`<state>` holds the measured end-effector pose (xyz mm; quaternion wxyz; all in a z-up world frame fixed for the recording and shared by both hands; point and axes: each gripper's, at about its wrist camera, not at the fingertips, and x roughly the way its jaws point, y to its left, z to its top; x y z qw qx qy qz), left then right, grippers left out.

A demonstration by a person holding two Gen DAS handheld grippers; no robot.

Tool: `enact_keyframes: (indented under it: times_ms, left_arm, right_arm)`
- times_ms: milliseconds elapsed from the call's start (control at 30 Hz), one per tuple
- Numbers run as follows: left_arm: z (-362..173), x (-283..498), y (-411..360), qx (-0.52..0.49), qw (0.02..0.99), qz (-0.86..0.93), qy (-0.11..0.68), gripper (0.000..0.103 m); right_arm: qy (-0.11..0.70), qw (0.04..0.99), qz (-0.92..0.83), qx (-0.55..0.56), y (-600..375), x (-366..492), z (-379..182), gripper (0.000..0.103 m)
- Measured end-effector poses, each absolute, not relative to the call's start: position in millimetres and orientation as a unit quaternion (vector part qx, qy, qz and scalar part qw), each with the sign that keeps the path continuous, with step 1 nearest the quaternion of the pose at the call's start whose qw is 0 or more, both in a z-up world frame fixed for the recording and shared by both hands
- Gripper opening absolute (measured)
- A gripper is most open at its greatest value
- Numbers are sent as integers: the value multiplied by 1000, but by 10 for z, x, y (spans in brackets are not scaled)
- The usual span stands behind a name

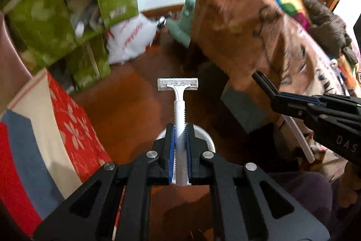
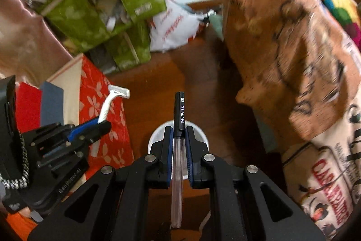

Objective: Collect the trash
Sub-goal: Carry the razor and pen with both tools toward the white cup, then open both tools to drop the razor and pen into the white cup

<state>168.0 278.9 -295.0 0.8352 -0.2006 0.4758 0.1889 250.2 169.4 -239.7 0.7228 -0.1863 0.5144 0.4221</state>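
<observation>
While both grippers point steeply down at the reddish wooden floor [image 1: 126, 119], a big brown paper bag [image 1: 239, 37] stands ahead and to the right of them, with green patterned bags [image 1: 52, 22] stacked ahead on the left. A red flowered bag [image 1: 74, 125] sits just left of the left gripper [image 1: 180, 128], and a white plastic bag [image 1: 133, 37] lies farther ahead between the green bags and the brown one. Directly beneath each gripper's fingertips shows the rim of a white round container [image 2: 155, 134] on the floor. The left gripper is clamped narrow on the handle of a white disposable razor [image 1: 178, 92], whose head sticks out past the fingertips. The right gripper [image 2: 179, 129] is closed tight on a pen [image 2: 179, 114], its black cap forward and clear barrel running back between the pads.
</observation>
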Motion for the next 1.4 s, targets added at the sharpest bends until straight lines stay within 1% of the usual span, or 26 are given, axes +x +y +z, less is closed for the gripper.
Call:
enact_keyframes:
  times_ms: [200,300,433,633,667,700,733,767,800,833,1067,1200,1400]
  left_arm:
    - [-3612,1740,2711,-197,797,190,539,8]
    - [-3912,1744,2697,-202,778,188,564,8]
    - [-4293,1734,2741,-241,750,178,590,8]
    - [-4563,1762,2829,-280,726,172,604,8]
    - [-4581,1762,2838,-286,724,171,605,8]
    - [-4599,1765,2842,-290,722,170,605,8]
    - [-4617,1769,2852,-295,720,168,605,8]
    - [-4631,1774,2862,-296,720,169,605,8]
    - [-4634,1784,2872,-297,720,169,605,8]
    - [-4631,1794,2870,-297,719,167,605,8]
    - [-4618,1914,2807,-287,719,156,613,8]
    - [-4560,1941,2774,-276,720,158,616,21]
    - [-4238,1863,2799,-272,737,163,597,22]
  right_arm:
    - [567,681,406,-225,1852,2520,-3018,10]
    - [587,665,398,-236,1907,2534,-3240,10]
    - [609,646,395,-238,1980,2553,-3441,10]
    - [633,629,395,-219,2021,2643,-3581,10]
    - [636,629,390,-217,2024,2666,-3600,11]
    - [645,623,385,-219,2035,2686,-3626,17]
    - [650,620,383,-216,2027,2703,-3644,26]
    - [651,621,383,-212,2021,2716,-3643,30]
    - [649,625,382,-208,2017,2721,-3633,37]
    - [644,630,382,-207,2010,2727,-3617,40]
    - [621,645,382,-228,1999,2730,-3503,40]
    - [608,654,383,-238,1967,2714,-3418,40]
    - [580,668,393,-249,1885,2643,-3187,40]
